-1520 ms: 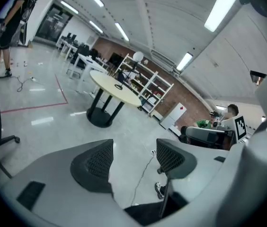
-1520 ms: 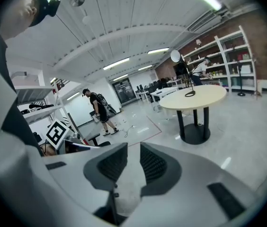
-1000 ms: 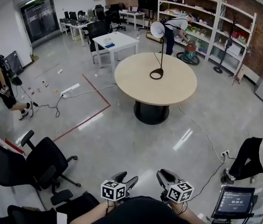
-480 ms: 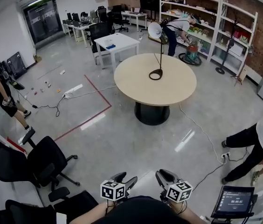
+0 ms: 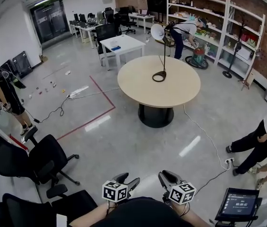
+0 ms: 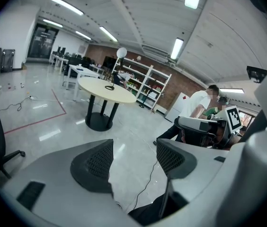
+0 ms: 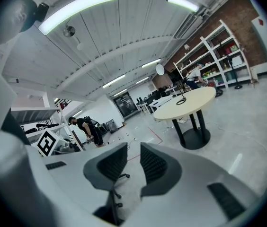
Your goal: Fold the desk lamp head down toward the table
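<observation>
The desk lamp [image 5: 161,56] stands far off on the round beige table [image 5: 181,89], its thin black stem upright and its white head [image 5: 158,31] raised high above the ring base [image 5: 159,76]. Both grippers sit low at the bottom of the head view, close to my body and several metres from the table. My left gripper [image 5: 129,179] is open and empty, and so is my right gripper [image 5: 165,178], with a narrower gap. The lamp [image 6: 116,69] shows small in the left gripper view, and the lamp [image 7: 170,85] likewise in the right gripper view.
Black office chairs [image 5: 43,161] stand at the near left. A white desk [image 5: 120,42] and shelves [image 5: 214,25] lie beyond the table. One person [image 5: 3,96] stands at the left, another [image 5: 259,143] at the right, a third [image 5: 185,30] by the shelves. A cable [image 5: 207,136] crosses the floor.
Both grippers stay where they were. The person at the right has stepped further in, and the person at the left has shifted. The lamp is unchanged.
</observation>
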`<state>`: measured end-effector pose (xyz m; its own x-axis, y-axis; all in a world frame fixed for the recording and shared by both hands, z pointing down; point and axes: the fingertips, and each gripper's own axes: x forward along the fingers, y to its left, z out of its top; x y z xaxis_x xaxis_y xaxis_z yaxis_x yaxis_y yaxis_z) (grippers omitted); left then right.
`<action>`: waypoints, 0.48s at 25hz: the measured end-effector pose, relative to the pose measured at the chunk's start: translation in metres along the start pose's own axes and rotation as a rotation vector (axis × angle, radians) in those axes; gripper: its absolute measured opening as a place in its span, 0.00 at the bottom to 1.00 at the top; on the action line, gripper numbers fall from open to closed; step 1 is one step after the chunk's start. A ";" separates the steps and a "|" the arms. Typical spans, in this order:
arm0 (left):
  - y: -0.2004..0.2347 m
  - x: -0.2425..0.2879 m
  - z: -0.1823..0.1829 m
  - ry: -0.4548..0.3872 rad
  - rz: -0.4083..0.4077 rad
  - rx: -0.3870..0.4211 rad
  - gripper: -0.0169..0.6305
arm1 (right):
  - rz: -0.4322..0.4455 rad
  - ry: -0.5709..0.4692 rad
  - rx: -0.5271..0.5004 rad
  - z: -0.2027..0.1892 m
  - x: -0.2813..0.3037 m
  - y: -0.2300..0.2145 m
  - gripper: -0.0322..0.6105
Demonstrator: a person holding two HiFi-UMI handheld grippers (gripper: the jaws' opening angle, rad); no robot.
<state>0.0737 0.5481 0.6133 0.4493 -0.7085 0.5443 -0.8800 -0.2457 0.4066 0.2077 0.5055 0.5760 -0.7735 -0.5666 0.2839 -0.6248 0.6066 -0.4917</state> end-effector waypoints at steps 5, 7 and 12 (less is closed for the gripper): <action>-0.007 -0.003 -0.016 0.013 0.013 -0.001 0.49 | 0.020 0.008 0.023 -0.013 -0.005 -0.003 0.19; -0.010 -0.006 -0.023 0.022 0.022 -0.009 0.49 | 0.031 0.020 0.037 -0.019 -0.007 -0.003 0.19; -0.008 -0.009 -0.029 0.045 0.056 -0.046 0.48 | 0.054 0.056 0.062 -0.025 -0.005 -0.003 0.19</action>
<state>0.0811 0.5759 0.6268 0.4066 -0.6898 0.5991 -0.8965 -0.1748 0.4071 0.2111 0.5201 0.5966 -0.8116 -0.5012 0.3002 -0.5757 0.5988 -0.5568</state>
